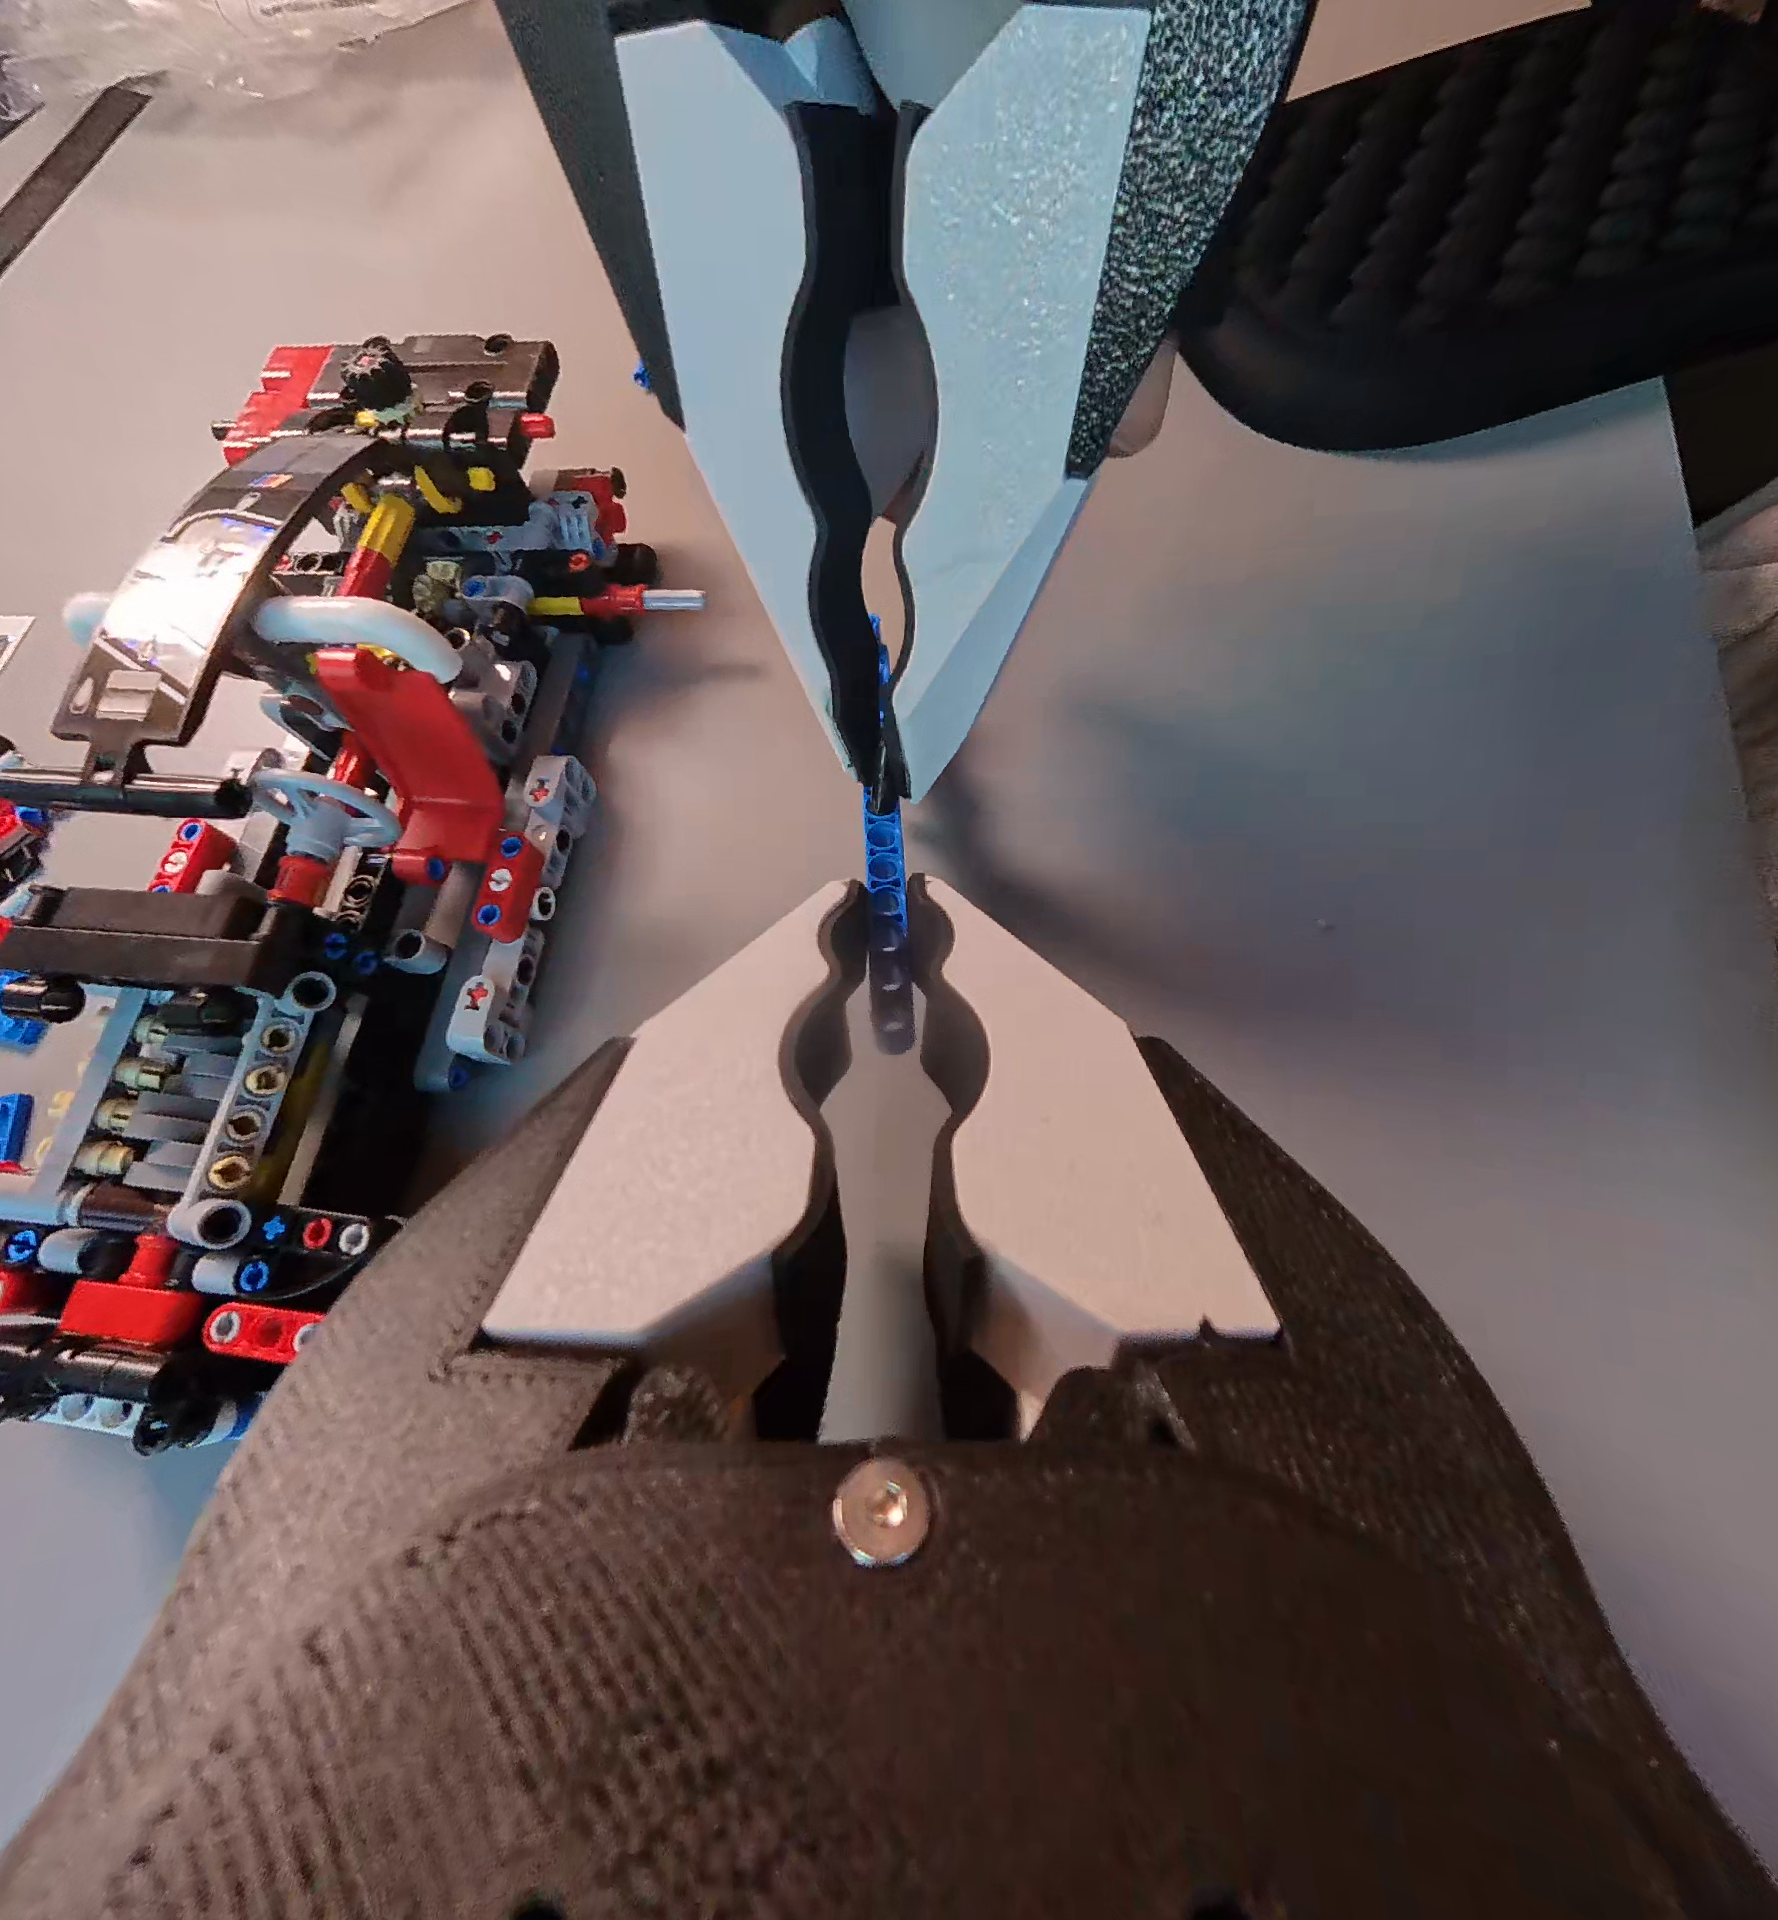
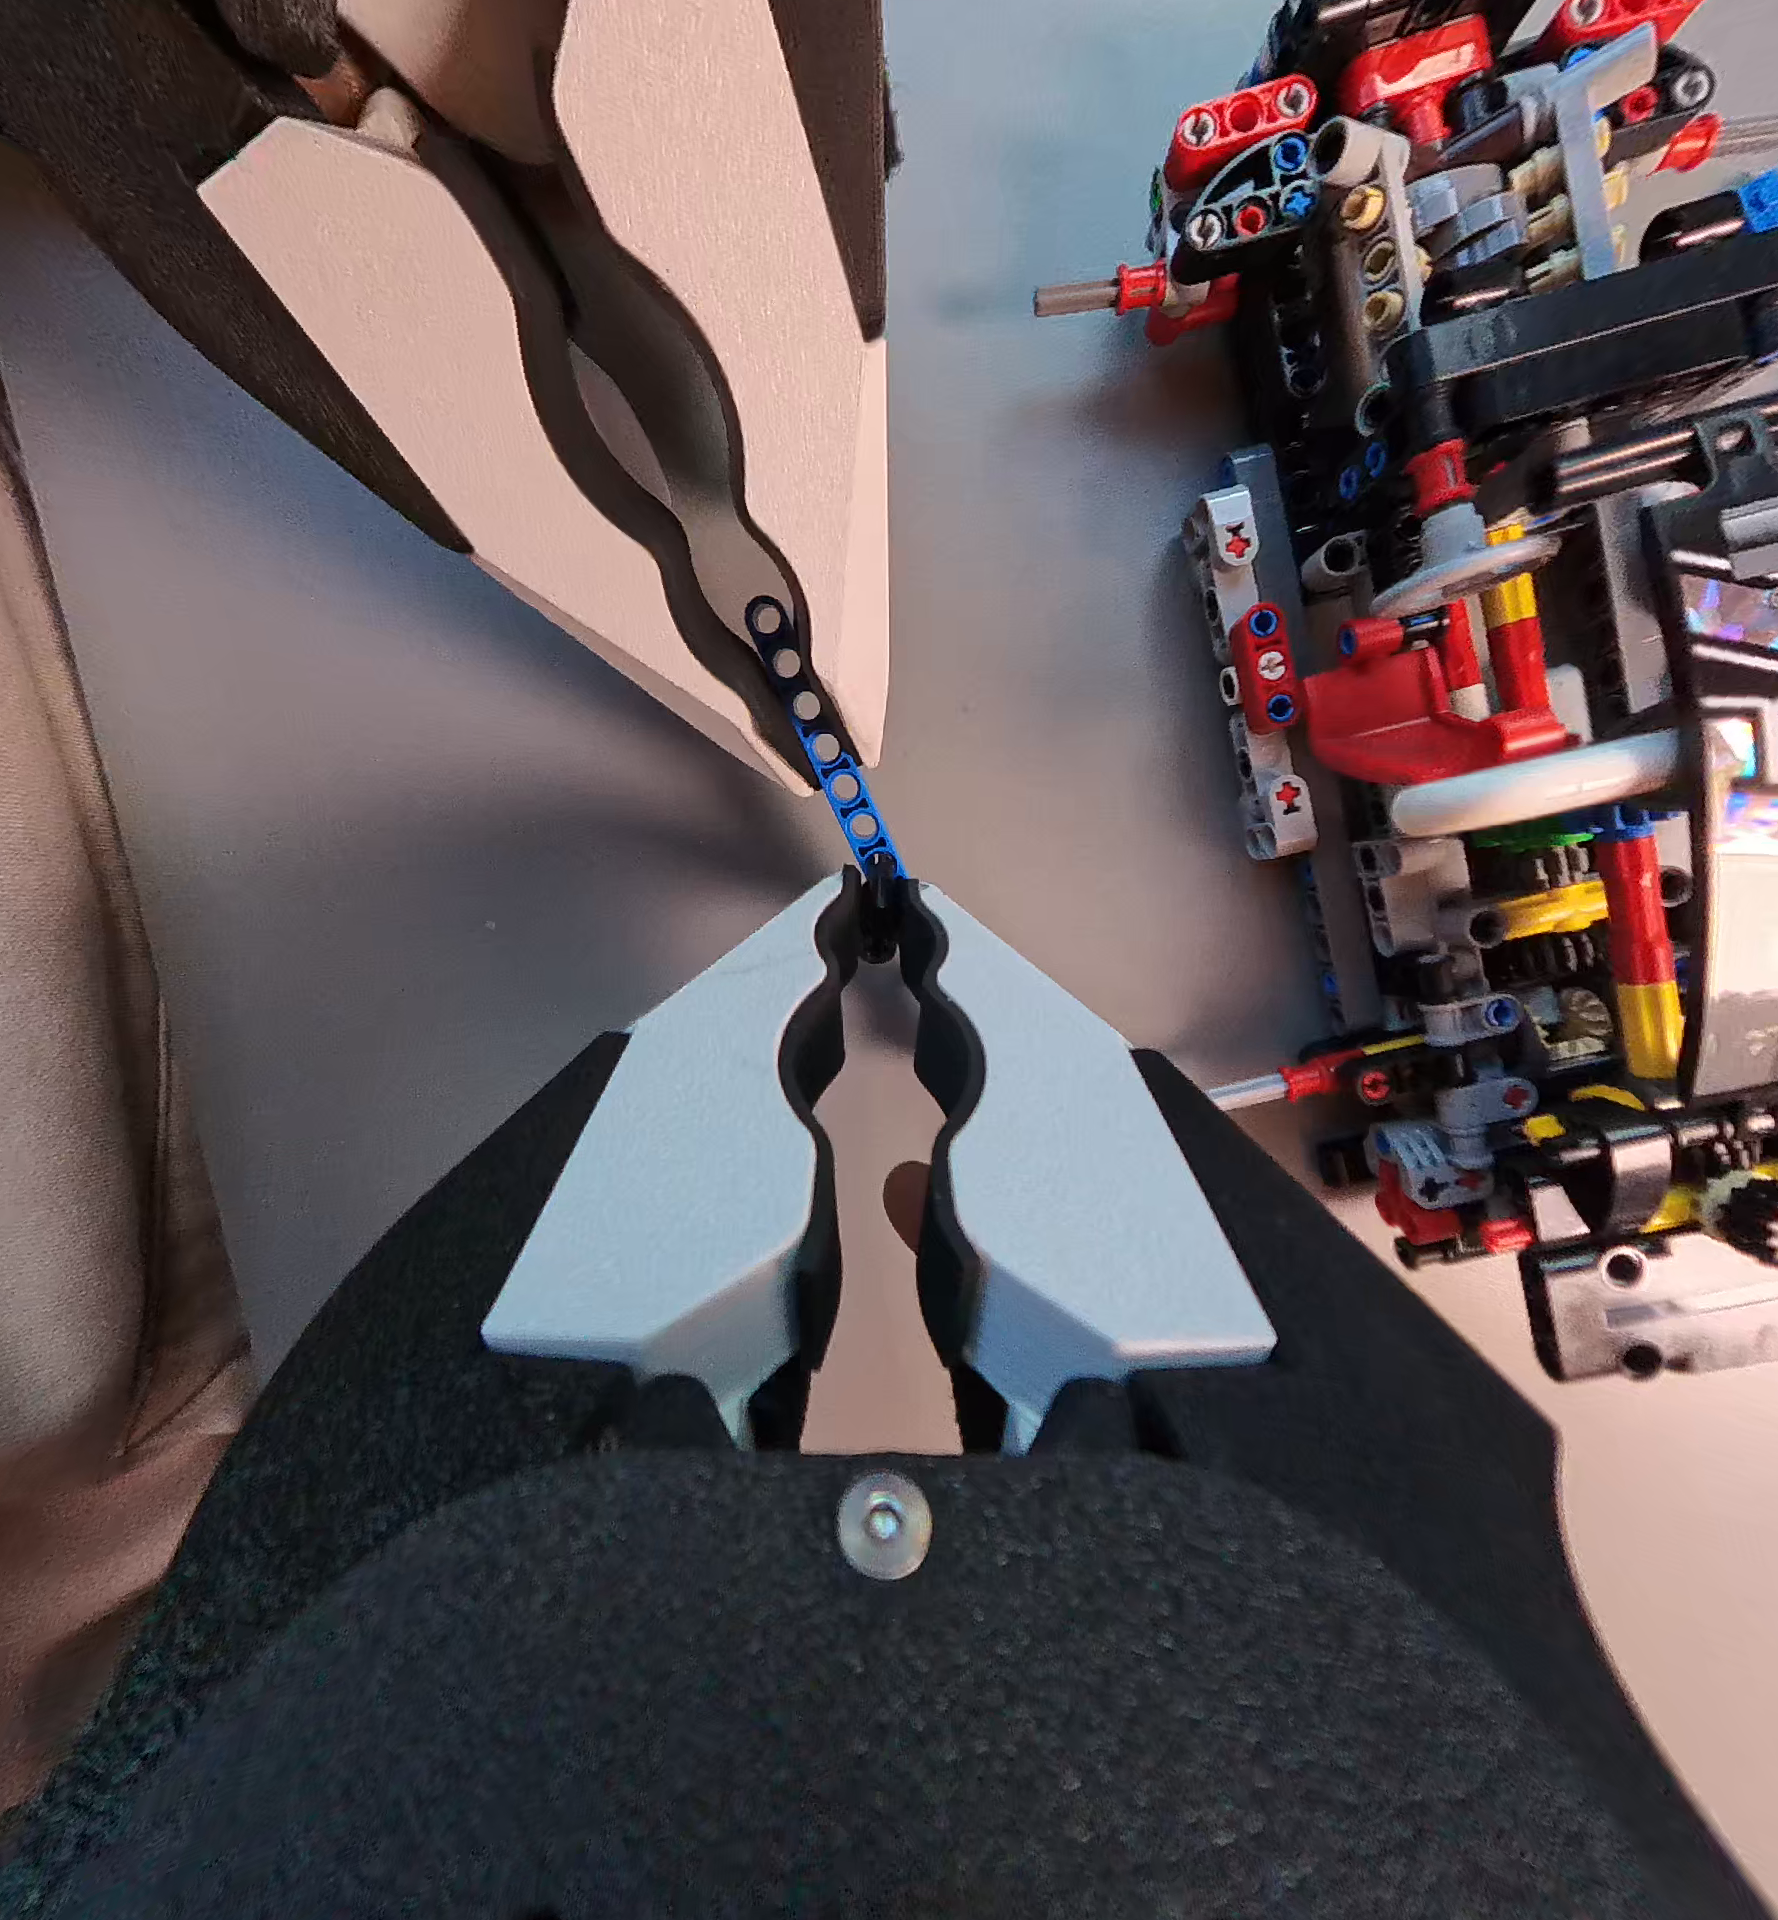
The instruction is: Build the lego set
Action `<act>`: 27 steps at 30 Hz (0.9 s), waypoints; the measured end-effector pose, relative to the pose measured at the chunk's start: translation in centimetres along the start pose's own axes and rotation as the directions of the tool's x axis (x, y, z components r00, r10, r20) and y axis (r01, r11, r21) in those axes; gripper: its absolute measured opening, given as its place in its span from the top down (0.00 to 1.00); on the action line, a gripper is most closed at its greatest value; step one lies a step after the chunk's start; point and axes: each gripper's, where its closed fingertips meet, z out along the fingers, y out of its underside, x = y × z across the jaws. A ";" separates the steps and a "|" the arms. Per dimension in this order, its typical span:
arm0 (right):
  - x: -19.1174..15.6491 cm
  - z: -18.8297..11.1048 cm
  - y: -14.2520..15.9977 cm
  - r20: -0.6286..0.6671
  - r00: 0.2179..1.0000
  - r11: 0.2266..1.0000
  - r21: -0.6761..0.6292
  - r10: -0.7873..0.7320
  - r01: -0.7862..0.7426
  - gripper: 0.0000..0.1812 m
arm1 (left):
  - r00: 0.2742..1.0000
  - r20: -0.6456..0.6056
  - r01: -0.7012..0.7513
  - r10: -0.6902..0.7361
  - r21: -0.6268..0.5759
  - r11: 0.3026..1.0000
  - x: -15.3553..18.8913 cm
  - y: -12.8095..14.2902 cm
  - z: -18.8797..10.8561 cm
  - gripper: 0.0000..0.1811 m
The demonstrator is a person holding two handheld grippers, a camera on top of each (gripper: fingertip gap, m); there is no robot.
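1 blue beam point(image 1: 885, 883) is clamped at opposite ends by 2 grippers, left point(image 1: 883, 894) and right point(image 2: 877, 896), above the counter point(image 1: 1332, 831); 1 part-built model car point(image 1: 303, 831) is seen alongside.

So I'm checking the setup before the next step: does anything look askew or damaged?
Nothing stands out. Both tongs, left and right, grip the thin blue beam above the table; the car model beside it looks intact.

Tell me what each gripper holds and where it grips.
Left gripper clamps one end of the blue holed beam; right gripper pinches a small black pin at the beam's other end.
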 end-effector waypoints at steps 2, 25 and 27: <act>0.0 -0.1 0.0 0.013 1.000 0.999 -0.047 -0.019 0.019 0.98 | 1.000 0.000 -0.004 0.004 0.002 1.000 0.0 -0.1 0.0 0.97; 1.3 -0.3 -0.9 0.060 0.992 0.953 -0.288 0.111 -0.090 0.98 | 0.994 0.113 -0.009 0.008 0.003 1.000 -1.5 -0.6 -0.5 0.97; 1.4 -0.4 -1.0 0.058 0.990 0.954 -0.280 0.125 -0.104 0.98 | 0.995 0.094 0.029 -0.031 0.023 0.999 -1.6 -0.7 -0.5 0.97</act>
